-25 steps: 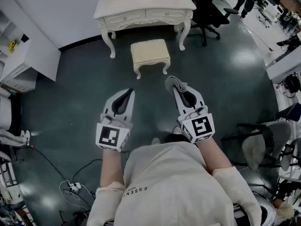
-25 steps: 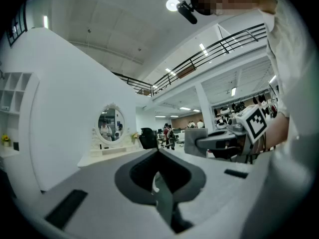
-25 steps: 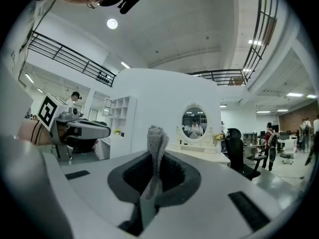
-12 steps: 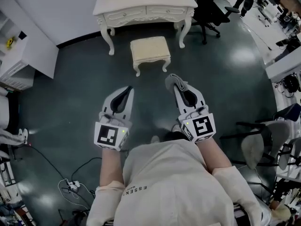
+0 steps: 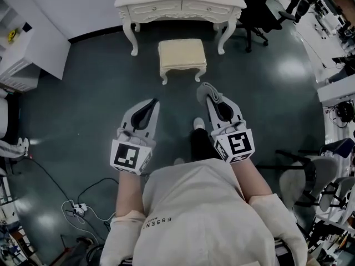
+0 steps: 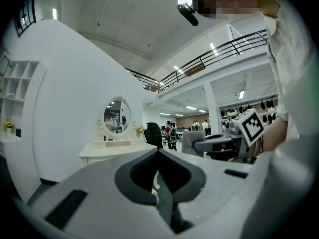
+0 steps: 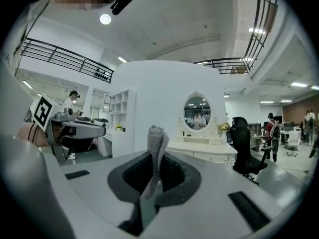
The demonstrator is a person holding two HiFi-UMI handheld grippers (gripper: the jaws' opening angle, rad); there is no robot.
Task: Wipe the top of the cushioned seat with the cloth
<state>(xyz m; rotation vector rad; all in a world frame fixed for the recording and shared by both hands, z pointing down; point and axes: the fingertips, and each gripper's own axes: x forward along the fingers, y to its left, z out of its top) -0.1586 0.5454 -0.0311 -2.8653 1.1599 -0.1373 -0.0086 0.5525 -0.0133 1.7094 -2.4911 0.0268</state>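
Cloth (image 7: 155,151), grey, stands pinched between closed fingers of right gripper (image 5: 209,97). Left gripper (image 5: 153,102): fingers pressed together, nothing between them. The 2 grippers sit side by side above dark floor (image 5: 83,104), well apart from cushioned seat (image 5: 181,52). Seat stands just before white dressing table (image 5: 180,4).
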